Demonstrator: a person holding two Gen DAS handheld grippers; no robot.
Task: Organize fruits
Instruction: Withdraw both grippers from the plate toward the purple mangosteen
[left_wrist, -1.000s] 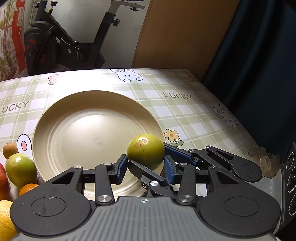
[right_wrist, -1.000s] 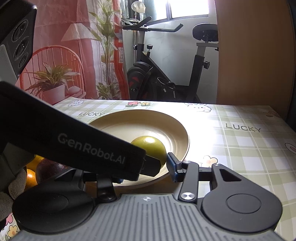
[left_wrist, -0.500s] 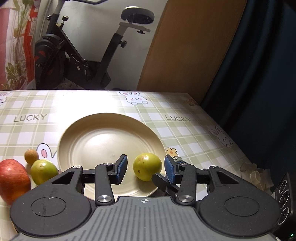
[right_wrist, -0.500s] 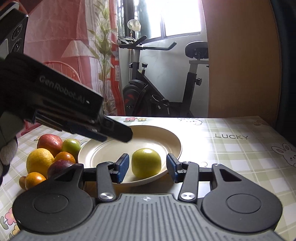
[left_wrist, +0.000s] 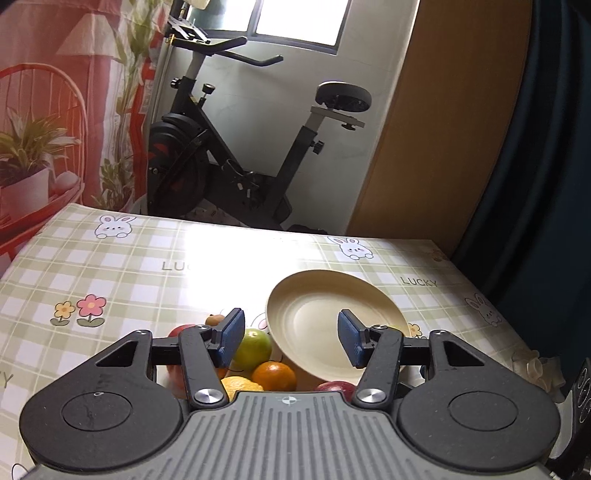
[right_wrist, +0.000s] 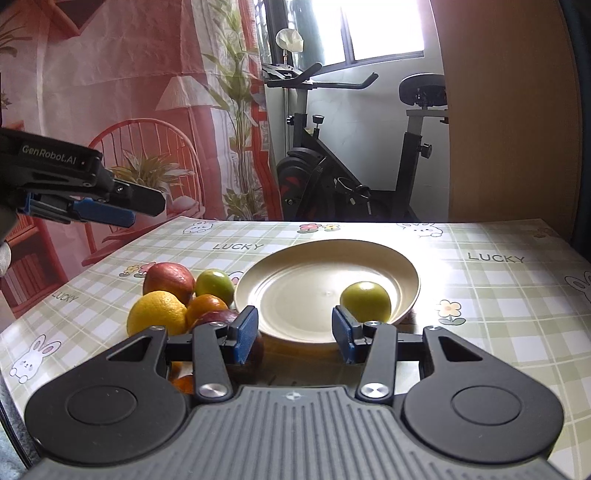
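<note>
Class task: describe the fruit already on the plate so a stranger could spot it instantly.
Find the cream plate on the checked tablecloth. One yellow-green round fruit sits alone inside its near right rim; every other fruit lies in the pile off the plate's left side.

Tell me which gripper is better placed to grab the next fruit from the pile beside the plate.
Left, probably. The left gripper hangs open right over the fruit pile, with the green fruit by its fingertip. The right gripper is open too, but faces the plate.
</note>
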